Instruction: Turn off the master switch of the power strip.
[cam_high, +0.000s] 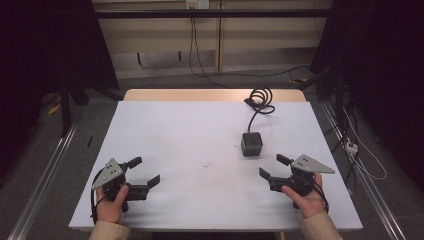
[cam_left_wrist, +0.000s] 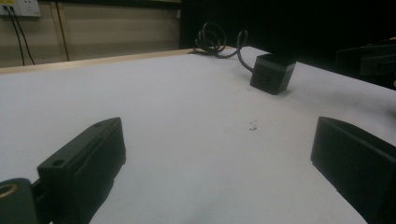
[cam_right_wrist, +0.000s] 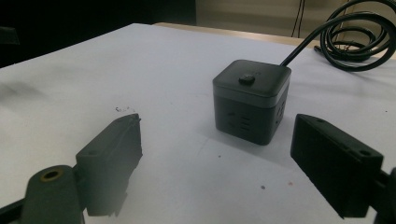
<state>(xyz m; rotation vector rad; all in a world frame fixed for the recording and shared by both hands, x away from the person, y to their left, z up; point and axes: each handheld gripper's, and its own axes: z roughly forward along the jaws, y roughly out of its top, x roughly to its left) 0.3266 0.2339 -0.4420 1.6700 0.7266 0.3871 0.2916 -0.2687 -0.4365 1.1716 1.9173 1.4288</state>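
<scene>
A dark grey cube power socket (cam_high: 251, 144) stands on the white table (cam_high: 190, 130), right of centre, with a button on its top face (cam_right_wrist: 247, 79). Its black cable (cam_high: 260, 102) runs back to a coil near the far edge (cam_right_wrist: 359, 39). My left gripper (cam_high: 144, 171) rests at the front left, held by a hand, open with nothing between its jaws (cam_left_wrist: 219, 154). My right gripper (cam_high: 272, 166) sits at the front right, open and empty, with the cube (cam_right_wrist: 251, 100) a short way ahead of its jaws. The cube (cam_left_wrist: 272, 73) lies far off to the left gripper's right.
A few small dark specks (cam_high: 207, 164) mark the tabletop near the middle. A wooden strip (cam_high: 210, 94) edges the table's far side. Dark curtains and stands flank the table, and loose cables (cam_high: 365, 160) lie on the floor at the right.
</scene>
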